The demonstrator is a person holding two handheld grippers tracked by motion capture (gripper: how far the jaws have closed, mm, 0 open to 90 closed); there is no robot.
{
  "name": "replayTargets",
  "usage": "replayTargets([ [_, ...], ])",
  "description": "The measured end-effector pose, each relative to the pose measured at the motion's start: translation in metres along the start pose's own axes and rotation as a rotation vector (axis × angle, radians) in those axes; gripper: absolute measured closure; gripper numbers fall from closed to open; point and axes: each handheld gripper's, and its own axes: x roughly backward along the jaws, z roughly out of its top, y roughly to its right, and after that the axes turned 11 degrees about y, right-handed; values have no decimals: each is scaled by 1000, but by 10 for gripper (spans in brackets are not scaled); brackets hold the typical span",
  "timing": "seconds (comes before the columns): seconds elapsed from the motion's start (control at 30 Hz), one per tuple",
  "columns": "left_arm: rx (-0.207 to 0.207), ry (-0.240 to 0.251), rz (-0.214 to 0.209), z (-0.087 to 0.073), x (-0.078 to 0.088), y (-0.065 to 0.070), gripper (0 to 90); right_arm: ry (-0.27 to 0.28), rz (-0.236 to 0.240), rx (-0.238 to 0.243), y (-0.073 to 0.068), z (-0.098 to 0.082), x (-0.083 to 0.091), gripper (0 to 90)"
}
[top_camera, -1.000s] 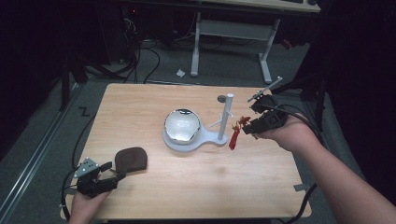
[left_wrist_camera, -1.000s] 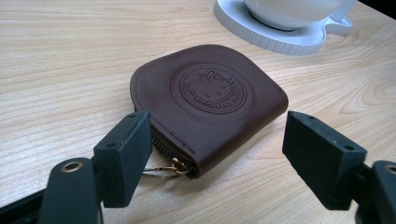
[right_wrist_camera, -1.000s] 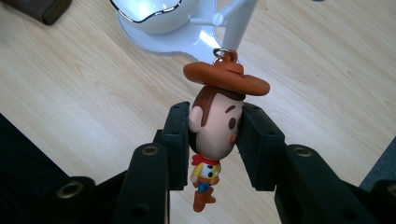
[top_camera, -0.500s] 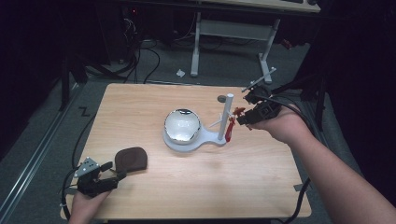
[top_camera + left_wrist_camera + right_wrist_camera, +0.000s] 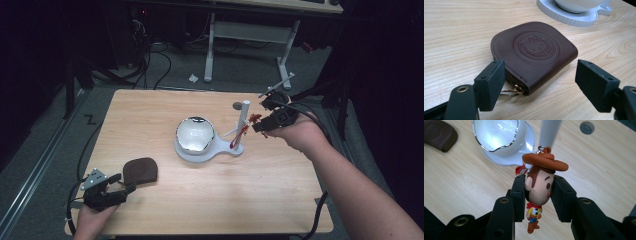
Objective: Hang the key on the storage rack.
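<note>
Shifted up toward the white post: right gripper, pinching a cowboy figure keychain right of centre. Left gripper, spread, faces zipped brown coin pouch lower left. Chrome-rimmed bowl mid-frame, contents unclear.

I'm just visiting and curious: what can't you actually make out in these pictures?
- High view: cowboy keychain in the right tool is too small to read.
- Right tool view: stand post blurred, cut off by the top edge.
- Left tool view: pouch zipper partly hidden behind the left tool.
</note>
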Motion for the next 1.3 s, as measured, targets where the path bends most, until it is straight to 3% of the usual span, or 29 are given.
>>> replayTargets([
  [0.27, -2, -9, 0, 0, -1, 0, 247, -28, -7, -21, 11, -14, -7, 656],
  [0.57, 0, -9, 1, 0, -1, 0, 247, -43, 26, -49, 13, -35, -38, 655],
  [1.3, 1, -16, 1, -1, -2, -1, 249, -27, 86, -89, 19, -52, -94, 622],
])
